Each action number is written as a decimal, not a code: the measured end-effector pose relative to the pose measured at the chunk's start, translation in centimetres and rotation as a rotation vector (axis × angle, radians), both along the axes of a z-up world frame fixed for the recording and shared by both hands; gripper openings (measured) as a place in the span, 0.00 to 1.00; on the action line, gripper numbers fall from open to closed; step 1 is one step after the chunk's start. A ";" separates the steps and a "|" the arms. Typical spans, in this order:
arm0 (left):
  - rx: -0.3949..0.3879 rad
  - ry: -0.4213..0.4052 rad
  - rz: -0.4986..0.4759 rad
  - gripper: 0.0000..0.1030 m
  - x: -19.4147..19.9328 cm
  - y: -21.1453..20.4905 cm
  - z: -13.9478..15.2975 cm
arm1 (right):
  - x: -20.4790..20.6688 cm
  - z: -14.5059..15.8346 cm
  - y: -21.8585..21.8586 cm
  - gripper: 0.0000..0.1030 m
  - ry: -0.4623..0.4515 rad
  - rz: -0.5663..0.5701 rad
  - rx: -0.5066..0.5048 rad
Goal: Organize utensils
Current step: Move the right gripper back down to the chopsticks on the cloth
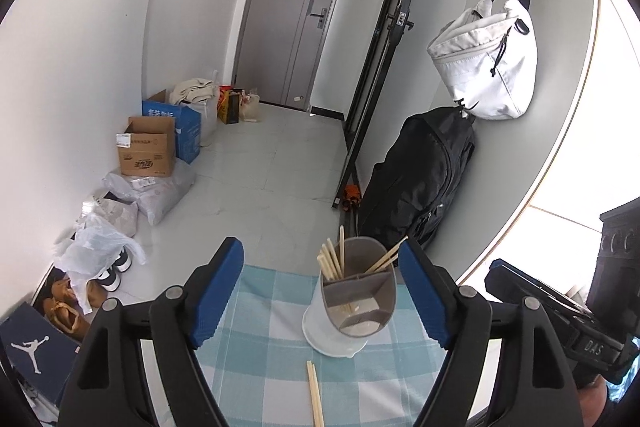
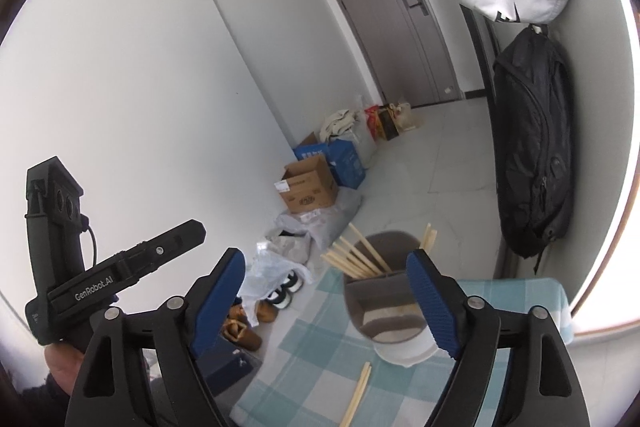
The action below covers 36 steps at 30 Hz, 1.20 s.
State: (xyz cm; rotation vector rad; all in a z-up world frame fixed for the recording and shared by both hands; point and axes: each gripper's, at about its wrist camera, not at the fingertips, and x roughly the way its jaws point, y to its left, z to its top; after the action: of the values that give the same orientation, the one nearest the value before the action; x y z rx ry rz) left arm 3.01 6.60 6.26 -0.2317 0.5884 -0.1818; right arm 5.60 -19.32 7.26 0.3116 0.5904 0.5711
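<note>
A grey and white utensil holder (image 1: 356, 301) (image 2: 390, 311) stands on the blue checked tablecloth (image 1: 260, 359) (image 2: 304, 359), with several wooden chopsticks (image 1: 332, 259) (image 2: 354, 257) leaning in its far compartments. One loose pair of chopsticks (image 1: 315, 393) (image 2: 358, 393) lies on the cloth in front of it. My left gripper (image 1: 322, 287) is open, nothing between its blue pads; the holder shows behind the gap. My right gripper (image 2: 326, 303) is open too and holds nothing, its right pad (image 2: 434, 305) in front of the holder's side.
The table's far edge drops to a tiled floor. Cardboard boxes (image 1: 148, 147) (image 2: 310, 189), plastic bags and shoes (image 1: 80, 299) line the left wall. A black backpack (image 1: 420, 183) (image 2: 534, 147) and a white bag (image 1: 488, 61) hang at right. Each view shows the other gripper's body at its edge.
</note>
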 end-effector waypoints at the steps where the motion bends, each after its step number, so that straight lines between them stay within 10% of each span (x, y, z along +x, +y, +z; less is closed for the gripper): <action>1: 0.008 0.001 0.001 0.74 -0.2 -0.1 -0.2 | -0.5 -0.2 -0.1 0.82 -0.009 -0.004 -0.001; 36: 0.092 0.146 0.040 0.81 -1.5 -1.9 -11.7 | -4.8 -11.4 0.4 0.98 0.044 0.013 -0.126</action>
State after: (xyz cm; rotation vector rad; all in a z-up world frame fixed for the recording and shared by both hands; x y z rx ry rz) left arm 1.46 4.74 -5.41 -0.1686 0.7346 -0.0998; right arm 0.84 -18.93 -4.14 0.2021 0.6685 0.5375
